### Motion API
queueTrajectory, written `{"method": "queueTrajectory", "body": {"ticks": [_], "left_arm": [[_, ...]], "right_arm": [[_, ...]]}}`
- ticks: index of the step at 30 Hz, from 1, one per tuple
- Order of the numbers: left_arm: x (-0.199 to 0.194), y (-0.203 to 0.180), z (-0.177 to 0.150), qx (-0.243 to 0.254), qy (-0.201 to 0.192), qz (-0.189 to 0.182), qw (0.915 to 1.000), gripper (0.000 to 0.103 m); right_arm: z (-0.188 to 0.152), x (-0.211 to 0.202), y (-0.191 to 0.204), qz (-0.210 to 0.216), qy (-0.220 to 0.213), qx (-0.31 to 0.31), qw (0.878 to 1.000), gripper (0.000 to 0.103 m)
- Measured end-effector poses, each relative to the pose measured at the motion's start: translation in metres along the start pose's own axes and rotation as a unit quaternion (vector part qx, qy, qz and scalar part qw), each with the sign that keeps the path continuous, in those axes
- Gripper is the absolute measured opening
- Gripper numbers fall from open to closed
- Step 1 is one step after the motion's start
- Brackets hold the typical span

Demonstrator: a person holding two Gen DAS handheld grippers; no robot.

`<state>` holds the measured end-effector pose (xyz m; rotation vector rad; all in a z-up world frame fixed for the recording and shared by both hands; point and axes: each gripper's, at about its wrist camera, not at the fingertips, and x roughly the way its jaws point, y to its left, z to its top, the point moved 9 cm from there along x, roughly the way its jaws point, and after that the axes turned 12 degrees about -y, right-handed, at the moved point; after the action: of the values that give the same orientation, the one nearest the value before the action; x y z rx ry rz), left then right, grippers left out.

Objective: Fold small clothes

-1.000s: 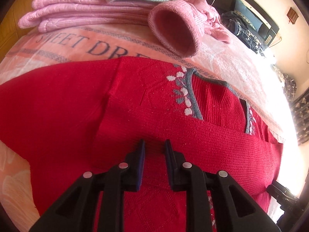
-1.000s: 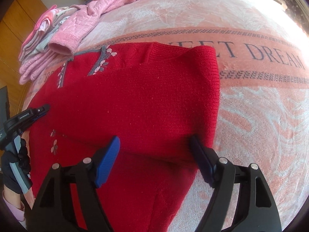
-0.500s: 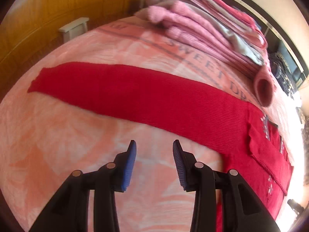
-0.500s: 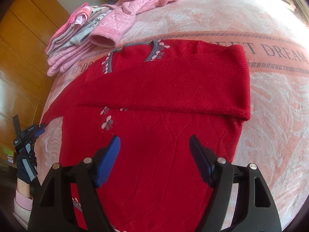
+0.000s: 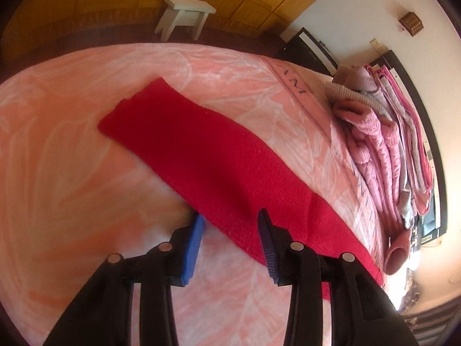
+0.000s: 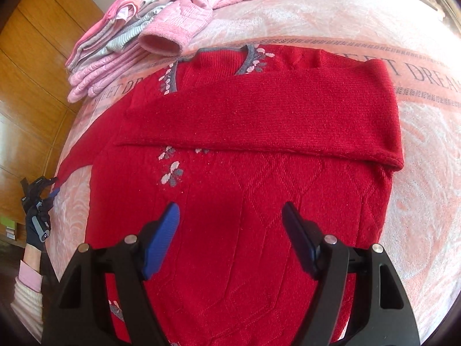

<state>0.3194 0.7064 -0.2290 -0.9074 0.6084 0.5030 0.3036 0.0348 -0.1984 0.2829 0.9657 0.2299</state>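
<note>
Red knit fills the gap between the spread fingers of the left claw [image 5: 230, 240], which straddles the near edge of the left sleeve [image 5: 201, 155] without pinching it; that sleeve lies stretched out flat across the pink bedspread [image 5: 57, 173], its cuff well away from the claw. The right claw [image 6: 230, 230] is likewise spread wide and holds nothing, hovering above the lower body of the red sweater [image 6: 239, 201]. Beyond it, the right sleeve [image 6: 273, 115] is already laid across the chest, just under the grey-trimmed neckline [image 6: 242, 63], so one of the folds looks done. The left sleeve is not yet folded in, and the body has not been doubled over, so I judge the task on this garment roughly a third complete, with the left sleeve the likely step in hand. Further out, a stack of folded pink clothes [image 6: 95, 66] sits at the bed's far corner, with a loose pink garment [image 6: 178, 26] draped beside it, its cuff nearly touching the sweater's collar; that one may be waiting its turn. A small white stool [image 5: 184, 17] stands on the floor beyond the bed.
</note>
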Motion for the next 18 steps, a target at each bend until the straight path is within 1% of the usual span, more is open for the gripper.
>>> {"method": "queueTrajectory", "body": {"ticks": [1, 3, 7, 9, 11, 12, 13, 15, 18], "left_arm": [[0.003, 0.002, 0.005, -0.015, -0.004, -0.009, 0.9998, 0.04], [0.008, 0.003, 0.014, -0.03, -0.011, -0.02, 0.9993, 0.04], [0.015, 0.002, 0.027, -0.031, -0.027, -0.025, 0.9989, 0.039], [0.017, 0.004, 0.031, -0.031, -0.033, -0.018, 0.9988, 0.032], [0.016, 0.004, 0.034, -0.028, -0.04, -0.009, 0.9988, 0.021], [0.014, 0.003, 0.035, -0.028, -0.044, -0.011, 0.9986, 0.019], [0.011, 0.002, 0.036, -0.026, -0.048, -0.012, 0.9985, 0.014], [0.003, -0.007, 0.037, -0.016, -0.06, -0.016, 0.998, 0.01], [-0.016, -0.033, 0.035, 0.006, -0.079, -0.04, 0.996, 0.009]], "right_arm": [[0.0, 0.001, 0.0, -0.002, 0.0, -0.001, 1.0, 0.073], [-0.001, 0.005, -0.001, -0.006, 0.002, -0.002, 1.0, 0.073], [-0.003, 0.012, -0.002, -0.009, 0.007, 0.001, 1.0, 0.073], [-0.006, 0.015, -0.002, -0.009, 0.009, 0.003, 1.0, 0.073], [-0.008, 0.017, -0.003, -0.01, 0.012, 0.005, 1.0, 0.073], [-0.009, 0.017, -0.003, -0.01, 0.012, 0.006, 1.0, 0.073], [-0.01, 0.016, -0.003, -0.009, 0.011, 0.006, 1.0, 0.073], [-0.009, 0.013, -0.005, -0.011, 0.006, 0.005, 1.0, 0.073], [-0.009, 0.005, -0.007, -0.011, -0.001, 0.006, 1.0, 0.073]]}}
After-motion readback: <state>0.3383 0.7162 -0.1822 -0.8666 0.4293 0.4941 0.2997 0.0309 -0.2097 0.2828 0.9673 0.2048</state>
